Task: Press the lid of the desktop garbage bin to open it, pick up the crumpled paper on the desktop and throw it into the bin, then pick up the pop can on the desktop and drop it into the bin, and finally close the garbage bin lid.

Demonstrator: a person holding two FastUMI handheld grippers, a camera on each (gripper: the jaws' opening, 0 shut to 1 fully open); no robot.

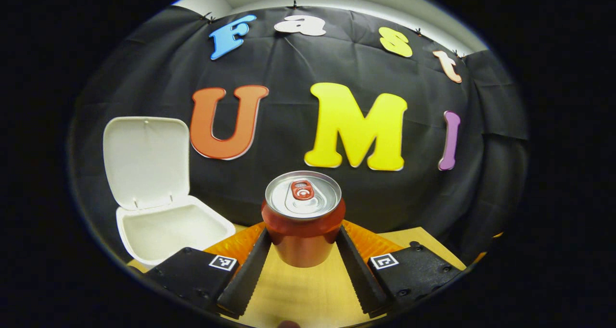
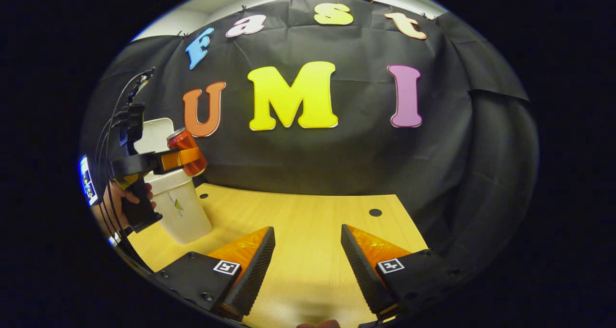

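Left gripper view had the left gripper (image 1: 303, 256) pinching the pop can (image 1: 303, 217) aloft right of the open bin (image 1: 168, 232); best centred over the opening before release, right gripper (image 2: 308, 265) spread, idle.

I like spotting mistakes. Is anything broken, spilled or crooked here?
Nothing stands out. The red metal pop can is undented, tab unopened, held off the wooden table by the left gripper. The white plastic bin stands with its lid up. The right gripper is open above the table.
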